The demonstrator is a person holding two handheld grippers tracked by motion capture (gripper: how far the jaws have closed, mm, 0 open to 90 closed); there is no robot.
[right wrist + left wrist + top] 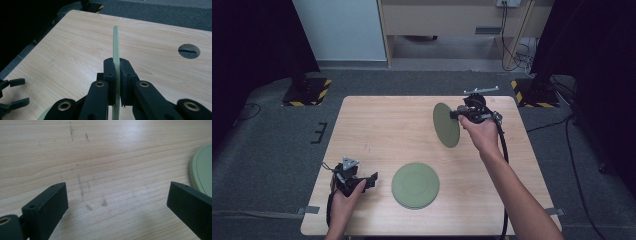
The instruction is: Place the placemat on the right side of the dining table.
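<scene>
While upright, plate (115, 47) between right tool (117, 75) jaws

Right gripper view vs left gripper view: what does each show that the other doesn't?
Right gripper view: the right tongs shut on the rim of a green plate held edge-on above the table, a round hole in the tabletop, grey floor past the table edge, and the left tongs far off, open.

Left gripper view: scuff marks on the wood between its own wide-open jaws, and the rim of the flat green plate lying at right.

Both: the light wooden tabletop.
</scene>
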